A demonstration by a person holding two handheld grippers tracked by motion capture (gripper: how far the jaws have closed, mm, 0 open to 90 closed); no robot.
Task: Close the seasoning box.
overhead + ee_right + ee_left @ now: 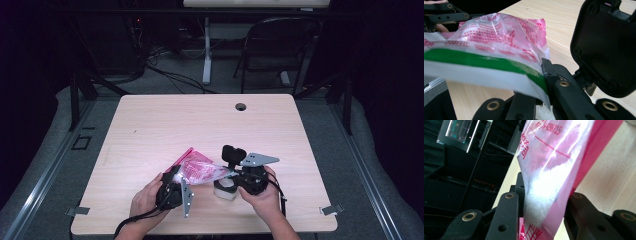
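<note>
Seen from above, a person's two hands come in from the near edge of a pale wooden counter, each holding a black gripper. A clear plastic bag printed in pink and red is stretched between the two grippers, just above the near middle of the counter.

The left gripper is at the near left, with a grey plate hanging from it. Its fingers are clamped on the left end of the bag, with white grainy contents packed between them. In the left gripper view, the bag rises steeply from the fingers, clear on one side and solid pink on the other.

The right gripper is just right of the bag, with a grey three-cornered plate on top. Its fingers are pressed together on the bag's right end, where a green and white strip runs along the opening. In the right gripper view, the crinkled printed film spreads away from the fingers toward the other gripper.

A small white container stands on the counter below the right gripper, and whether it touches the gripper cannot be told.

Farther off, the counter is bare wood with a round cable hole near its far edge. Beyond it, a dark folding chair stands on a grey floor.
</note>
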